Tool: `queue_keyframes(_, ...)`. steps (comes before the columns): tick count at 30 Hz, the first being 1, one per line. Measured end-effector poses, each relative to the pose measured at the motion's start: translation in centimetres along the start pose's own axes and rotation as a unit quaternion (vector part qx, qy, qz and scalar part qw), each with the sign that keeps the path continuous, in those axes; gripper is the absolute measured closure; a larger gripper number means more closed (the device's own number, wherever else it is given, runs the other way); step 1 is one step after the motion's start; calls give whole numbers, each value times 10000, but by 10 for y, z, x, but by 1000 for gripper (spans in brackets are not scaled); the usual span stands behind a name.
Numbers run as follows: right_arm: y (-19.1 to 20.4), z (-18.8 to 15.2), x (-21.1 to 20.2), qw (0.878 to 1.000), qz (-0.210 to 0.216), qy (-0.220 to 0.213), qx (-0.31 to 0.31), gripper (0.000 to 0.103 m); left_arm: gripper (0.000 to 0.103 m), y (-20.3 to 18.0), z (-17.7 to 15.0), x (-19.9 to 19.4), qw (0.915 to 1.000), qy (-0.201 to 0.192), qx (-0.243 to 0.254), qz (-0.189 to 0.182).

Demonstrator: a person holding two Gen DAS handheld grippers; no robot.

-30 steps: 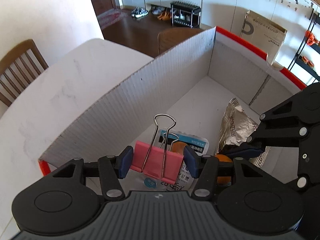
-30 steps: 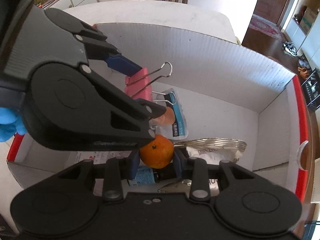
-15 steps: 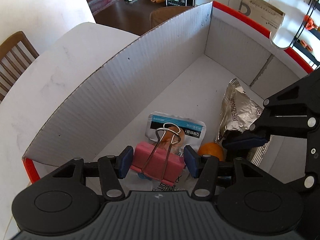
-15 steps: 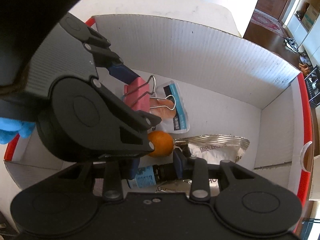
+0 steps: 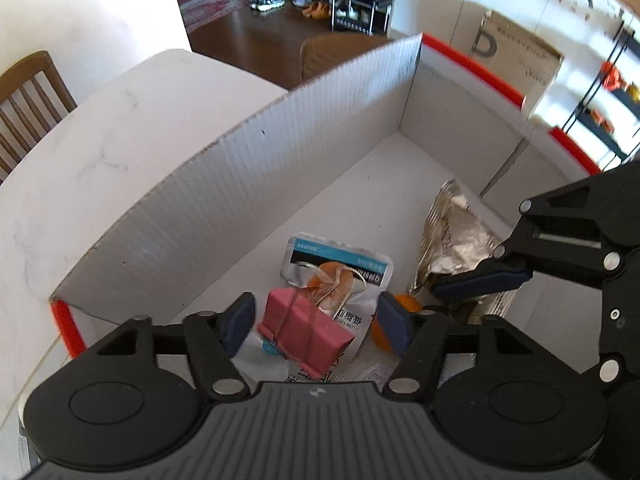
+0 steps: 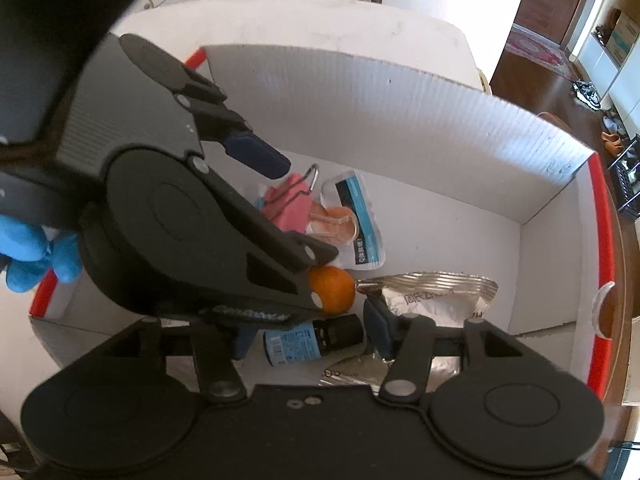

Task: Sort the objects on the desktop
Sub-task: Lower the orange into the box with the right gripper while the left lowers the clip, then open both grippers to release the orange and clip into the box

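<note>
A pink binder clip (image 5: pixel 306 334) lies loose in the white cardboard box (image 5: pixel 280 152), on a white-and-blue snack packet (image 5: pixel 340 264). My left gripper (image 5: pixel 316 322) is open above it, touching nothing. An orange (image 6: pixel 332 290) lies on the box floor beside a silver foil bag (image 6: pixel 436 294). My right gripper (image 6: pixel 310 332) is open and empty just above a small blue-labelled bottle (image 6: pixel 312 340). The clip also shows in the right wrist view (image 6: pixel 286 208), partly hidden by the left gripper.
The box has red rims (image 6: pixel 602 240) and tall corrugated walls, and stands on a white table (image 5: pixel 100 140). Wooden chairs (image 5: pixel 24 100) stand by the table. A blue-gloved hand (image 6: pixel 28 252) holds the left gripper. A brown carton (image 5: pixel 516 56) stands by the far wall.
My left gripper opened and the pink clip dropped into the box onto the packet. My right gripper opened and the orange now lies on the box floor.
</note>
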State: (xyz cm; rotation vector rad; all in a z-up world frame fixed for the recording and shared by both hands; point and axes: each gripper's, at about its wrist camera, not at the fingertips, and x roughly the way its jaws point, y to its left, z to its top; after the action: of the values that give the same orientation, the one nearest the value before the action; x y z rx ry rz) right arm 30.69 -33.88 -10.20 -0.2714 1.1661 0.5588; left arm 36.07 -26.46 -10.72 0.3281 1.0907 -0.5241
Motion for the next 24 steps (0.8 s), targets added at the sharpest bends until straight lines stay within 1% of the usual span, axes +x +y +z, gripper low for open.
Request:
queue_keyframes(2, 0, 0, -4, 10000, 44, -62, 15, 46, 32, 1, -2, -8, 9999, -114, -38, -26)
queue_keyframes(4, 0, -2, -11, 9998, 71, -168, 2, 41, 32, -6, -1, -16, 9997, -220, -88, -90)
queue_keyframes(5, 1, 0, -16, 9997, 73, -232, -11, 36, 32, -7, -1, -20, 9995, -271, -111, -116)
queue_keyframes(9, 5, -5, -33, 9989, 68, -456, -30, 35, 32, -6, -1, -38, 9984, -515, -175, -144)
queue_keyframes(11, 7, -7, -40, 9984, 56, -555, -29, 33, 32, -8, -4, -48, 9976, -656, -174, -102)
queue_keyframes(15, 6, -13, -53, 9969, 22, -787, -13, 27, 32, -14, -9, -61, 9959, -889, -183, -24)
queue_keyframes(17, 6, -16, -57, 9962, 36, -870, 54, 26, 32, -15, -14, -68, 9949, -988, -209, 30)
queue_keyframes(20, 5, -22, -67, 9948, 74, -1000, 193, 25, 32, -15, -23, -81, 9930, -1133, -300, 153)
queue_keyframes(24, 6, -30, -81, 9926, 146, -1159, 337, 22, 32, -12, -35, -97, 9905, -1254, -518, 203)
